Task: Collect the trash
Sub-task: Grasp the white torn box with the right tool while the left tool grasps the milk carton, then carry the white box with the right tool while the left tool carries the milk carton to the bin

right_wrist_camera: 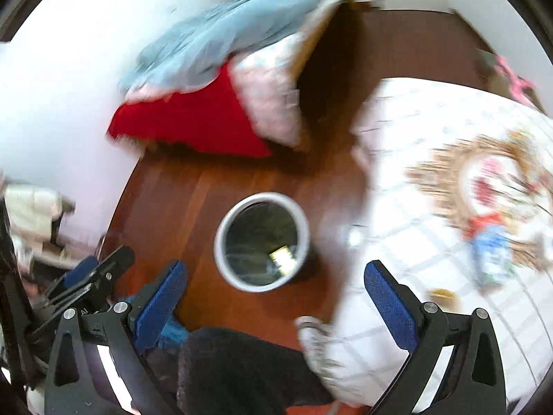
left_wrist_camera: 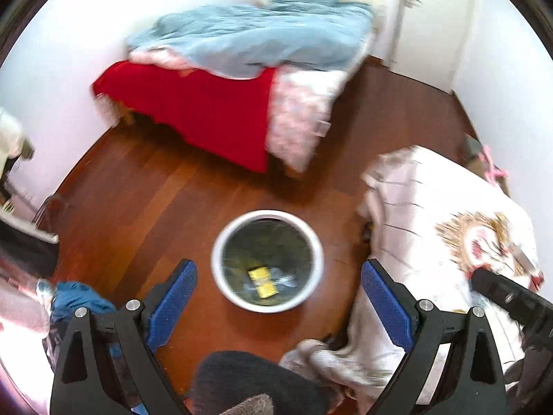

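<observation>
1. Grippers, my left gripper (left_wrist_camera: 278,297) and right gripper (right_wrist_camera: 274,297), hang spread and empty above the bin (left_wrist_camera: 221,242).
2. Yellow trash (left_wrist_camera: 262,280) lies inside, on the wooden floor (left_wrist_camera: 155,207) beside the bed's (left_wrist_camera: 449,214) edge.

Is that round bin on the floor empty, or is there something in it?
Not empty. The bin stands upright and open; a yellow packet and some clear wrapping lie at its bottom.
</observation>
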Available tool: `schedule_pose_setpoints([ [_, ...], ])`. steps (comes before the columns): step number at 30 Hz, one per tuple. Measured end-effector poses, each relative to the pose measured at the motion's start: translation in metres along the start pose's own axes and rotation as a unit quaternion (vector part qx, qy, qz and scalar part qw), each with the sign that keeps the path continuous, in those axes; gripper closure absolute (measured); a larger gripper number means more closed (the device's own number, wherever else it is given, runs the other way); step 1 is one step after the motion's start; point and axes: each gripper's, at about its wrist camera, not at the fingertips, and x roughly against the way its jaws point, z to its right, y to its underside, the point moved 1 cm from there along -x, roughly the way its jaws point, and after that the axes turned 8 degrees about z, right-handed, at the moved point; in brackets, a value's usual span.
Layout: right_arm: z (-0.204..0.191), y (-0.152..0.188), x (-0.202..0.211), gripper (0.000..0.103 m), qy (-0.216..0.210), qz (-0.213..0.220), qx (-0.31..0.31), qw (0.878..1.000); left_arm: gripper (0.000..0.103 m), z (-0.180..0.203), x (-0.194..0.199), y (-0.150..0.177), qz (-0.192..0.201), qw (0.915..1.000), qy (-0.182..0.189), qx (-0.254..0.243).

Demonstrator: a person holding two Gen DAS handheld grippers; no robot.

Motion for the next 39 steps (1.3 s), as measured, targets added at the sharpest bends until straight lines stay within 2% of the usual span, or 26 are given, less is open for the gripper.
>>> schedule_pose_setpoints([
  [3, 0.077, -0.007, 0.022, 0.000, 0.056, 0.013, -0.067, 0.996, 0.006, 0.059, -0.011, 0.003, -0.020, 0.9989, 0.037, -0.022],
  [8, 0.219, -0.010, 0.042, 0.000, 0.130, 0.020, -0.196, 0.972, 0.006, 0.174, -0.048, 0.015, -0.075, 0.9906, 0.092, -0.069],
  [11, 0.285, -0.009, 0.043, 0.000, 0.155, 0.013, -0.257, 0.954, 0.006, 0.235, -0.080, 0.027, -0.134, 0.9807, 0.119, -0.078],
  [14, 0.328, -0.008, 0.034, 0.000, 0.166, 0.003, -0.296, 0.941, 0.007, 0.285, -0.114, 0.047, -0.210, 0.9623, 0.156, -0.074],
  [15, 0.338, -0.008, 0.031, 0.000, 0.166, 0.001, -0.304, 0.938, 0.007, 0.294, -0.118, 0.053, -0.224, 0.9582, 0.163, -0.072],
  [18, 0.358, -0.009, 0.025, 0.007, 0.161, 0.001, -0.328, 0.931, 0.008, 0.323, -0.136, 0.063, -0.249, 0.9511, 0.169, -0.069],
  [19, 0.362, -0.010, 0.023, 0.008, 0.157, 0.002, -0.332, 0.930, 0.012, 0.328, -0.142, 0.066, -0.253, 0.9507, 0.166, -0.068],
  [21, 0.370, -0.012, 0.017, 0.008, 0.159, 0.001, -0.338, 0.928, 0.041, 0.331, -0.151, 0.071, -0.259, 0.9511, 0.152, -0.072],
  [23, 0.375, -0.014, 0.009, 0.008, 0.159, -0.002, -0.343, 0.926, 0.049, 0.332, -0.154, 0.072, -0.251, 0.9548, 0.142, -0.074],
  [26, 0.376, -0.018, -0.002, 0.011, 0.163, -0.010, -0.344, 0.925, 0.049, 0.331, -0.153, 0.068, -0.228, 0.9606, 0.133, -0.087],
  [28, 0.374, -0.016, -0.008, 0.020, 0.172, -0.020, -0.337, 0.925, 0.050, 0.327, -0.154, 0.066, -0.221, 0.9622, 0.134, -0.087],
  [29, 0.372, -0.017, -0.009, 0.021, 0.180, -0.018, -0.330, 0.927, 0.050, 0.325, -0.153, 0.064, -0.214, 0.9638, 0.130, -0.092],
  [30, 0.370, -0.018, -0.009, 0.029, 0.188, -0.018, -0.320, 0.928, 0.050, 0.324, -0.152, 0.064, -0.206, 0.9658, 0.124, -0.097],
  [31, 0.368, -0.019, -0.010, 0.033, 0.196, -0.019, -0.310, 0.930, 0.050, 0.322, -0.152, 0.062, -0.202, 0.9666, 0.122, -0.100],
  [35, 0.364, -0.019, -0.010, 0.037, 0.201, -0.013, -0.295, 0.934, 0.051, 0.320, -0.149, 0.059, -0.192, 0.9687, 0.120, -0.103],
  [37, 0.360, -0.020, -0.011, 0.045, 0.199, -0.012, -0.286, 0.937, 0.051, 0.316, -0.145, 0.054, -0.188, 0.9692, 0.122, -0.103],
  [39, 0.354, -0.020, -0.008, 0.047, 0.195, -0.010, -0.282, 0.939, 0.051, 0.313, -0.141, 0.049, -0.179, 0.9707, 0.125, -0.102],
])
